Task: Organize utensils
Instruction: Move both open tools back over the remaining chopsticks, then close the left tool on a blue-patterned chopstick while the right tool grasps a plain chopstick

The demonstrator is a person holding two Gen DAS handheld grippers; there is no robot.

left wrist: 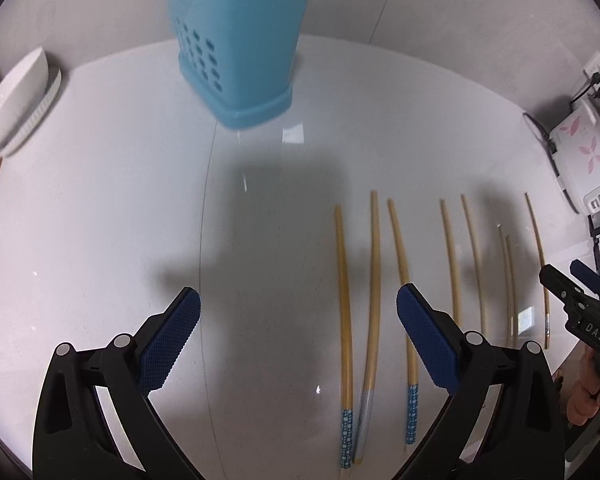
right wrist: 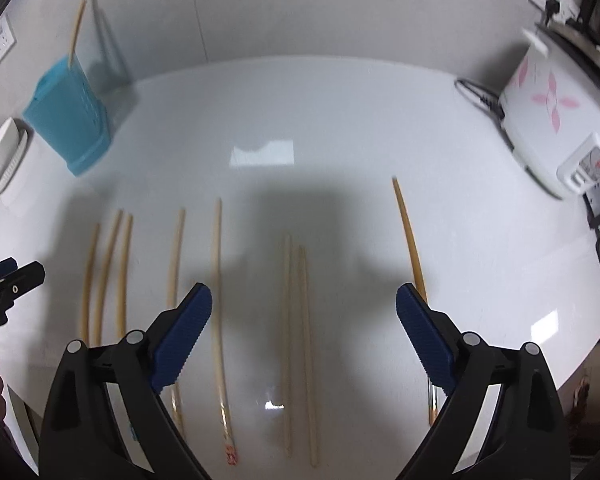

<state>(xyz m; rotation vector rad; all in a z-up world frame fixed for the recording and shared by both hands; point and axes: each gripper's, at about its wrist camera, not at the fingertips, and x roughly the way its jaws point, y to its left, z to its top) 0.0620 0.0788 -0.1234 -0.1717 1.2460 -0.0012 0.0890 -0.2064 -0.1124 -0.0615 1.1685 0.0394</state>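
**Risks in picking chopsticks from a crowded row**

Both tools are seen angled steeply down over the white bench (right wrist: pixel 340 128), each with its blue pads spread wide and nothing between them. In its own view, the left hand-held gripper (left wrist: pixel 298 336) brackets two bamboo chopsticks, while a third chopstick with a blue dotted end (left wrist: pixel 411 412) lies under its right pad; a closing there could be expected to trap more than one stick, or to nudge the third aside.

The right hand-held gripper (right wrist: pixel 304 328) spans a pale pair of chopsticks (right wrist: pixel 296 340) lying side by side near the front edge of the bench. A darker chopstick (right wrist: pixel 410 240) passes just beside its right pad and could be clipped or rolled off that edge. Thin round sticks on a glossy surface are judged likely to slip or pivot if pinched off-centre.

The two tools work close together, so a collision is possible.

Farther back, toward the rear left corner, the blue utensil holder (left wrist: pixel 236 48) stands with a few sticks already in it; it looks light and may tip if knocked. A rice cooker (right wrist: pixel 548 120) stands at the right edge.
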